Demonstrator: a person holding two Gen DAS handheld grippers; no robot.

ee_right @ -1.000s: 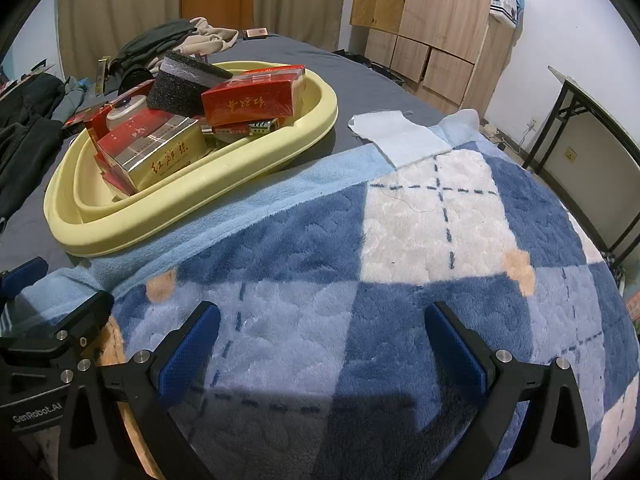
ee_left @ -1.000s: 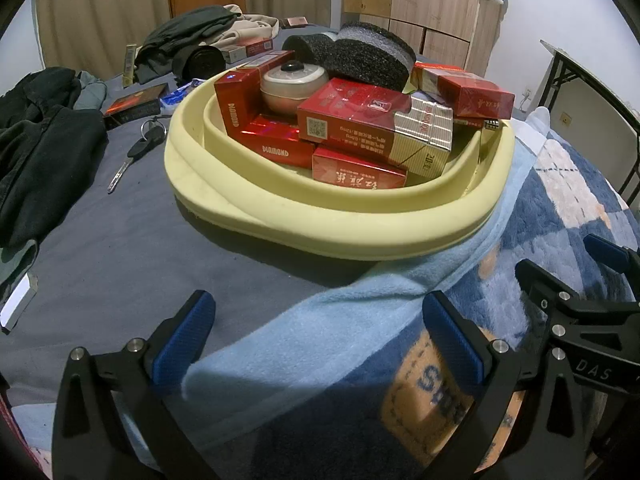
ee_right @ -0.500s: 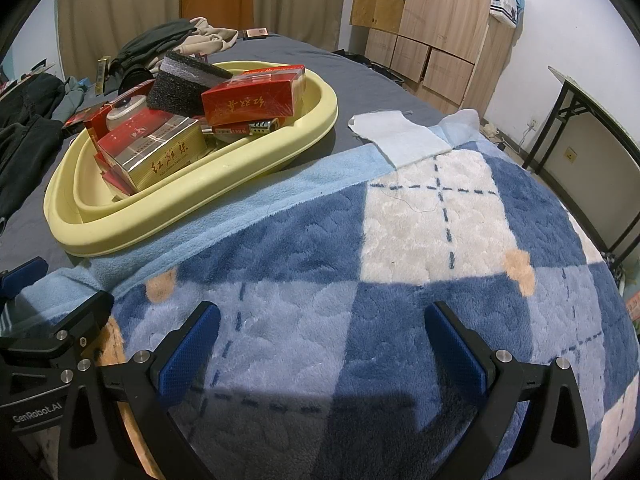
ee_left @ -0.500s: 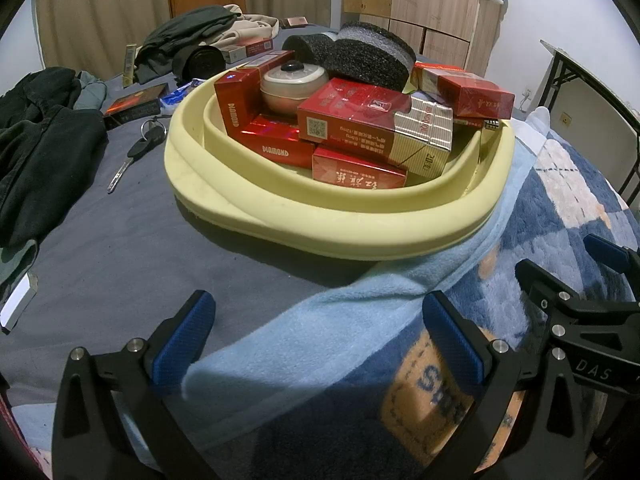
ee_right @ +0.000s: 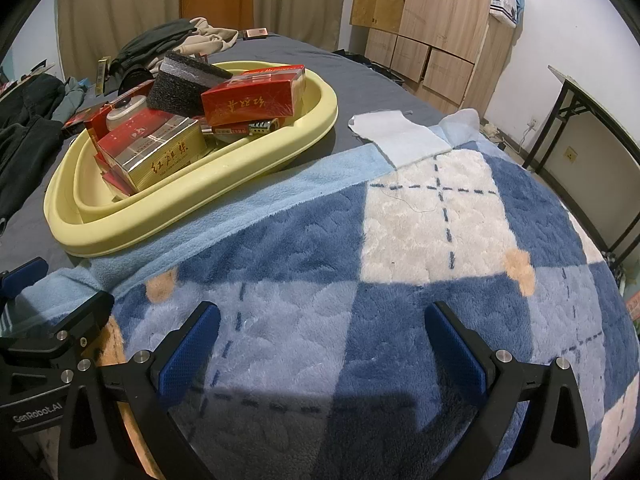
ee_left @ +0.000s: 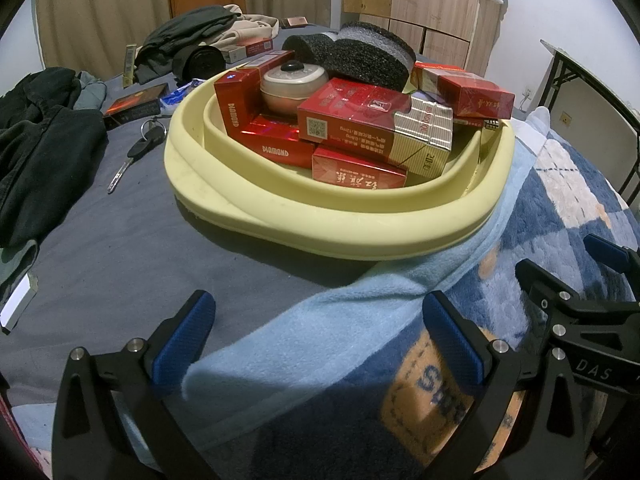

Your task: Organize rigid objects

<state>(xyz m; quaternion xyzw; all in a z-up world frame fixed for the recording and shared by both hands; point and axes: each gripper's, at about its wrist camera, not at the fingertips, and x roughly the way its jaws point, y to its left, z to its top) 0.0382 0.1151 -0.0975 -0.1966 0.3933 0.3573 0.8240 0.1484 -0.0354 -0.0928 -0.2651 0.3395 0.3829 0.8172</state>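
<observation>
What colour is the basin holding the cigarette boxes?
Pale yellow. The basin shows best in the left wrist view.

I am looking at a fluffy blue checked blanket (ee_right: 400, 280) lying on the bed. Dark clothes (ee_left: 44, 152) and a key (ee_left: 132, 156) are lying nearby.

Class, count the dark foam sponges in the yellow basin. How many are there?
2. One large sponge lies atop the pile at the back of the basin; a smaller one sits just left of it. The boxes may hide more.
</observation>
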